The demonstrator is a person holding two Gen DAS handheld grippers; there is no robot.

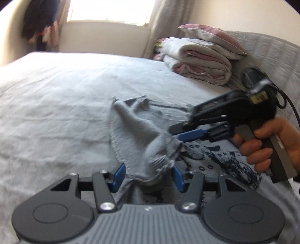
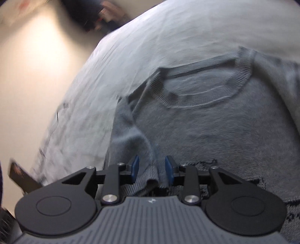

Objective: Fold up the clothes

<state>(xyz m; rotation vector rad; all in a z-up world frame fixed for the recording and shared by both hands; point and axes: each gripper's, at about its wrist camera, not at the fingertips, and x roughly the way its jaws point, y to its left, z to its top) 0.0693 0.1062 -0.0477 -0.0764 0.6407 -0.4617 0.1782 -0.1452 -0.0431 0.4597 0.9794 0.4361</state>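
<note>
A grey knitted sweater point(image 1: 131, 131) with a dark pattern point(image 1: 215, 159) lies on the bed, one sleeve folded in over its body. My left gripper point(image 1: 149, 176) is open, and the bunched sleeve with its ribbed cuff point(image 1: 161, 163) lies between the blue pads without being pinched. My right gripper point(image 1: 178, 132), held by a hand point(image 1: 262, 148), points at the cuff from the right. In the right wrist view the sweater point(image 2: 206, 131) shows its round neckline point(image 2: 196, 88). My right gripper point(image 2: 151, 167) is open there, a ribbed fold point(image 2: 151, 180) lying loose between the pads.
The pale bed sheet point(image 1: 56, 103) spreads to the left and far side. A stack of folded bedding point(image 1: 198, 60) sits at the back right against a grey headboard point(image 1: 271, 56). A bright window point(image 1: 110, 11) and hanging clothes point(image 1: 41, 24) are behind. A cream wall point(image 2: 37, 75) borders the bed.
</note>
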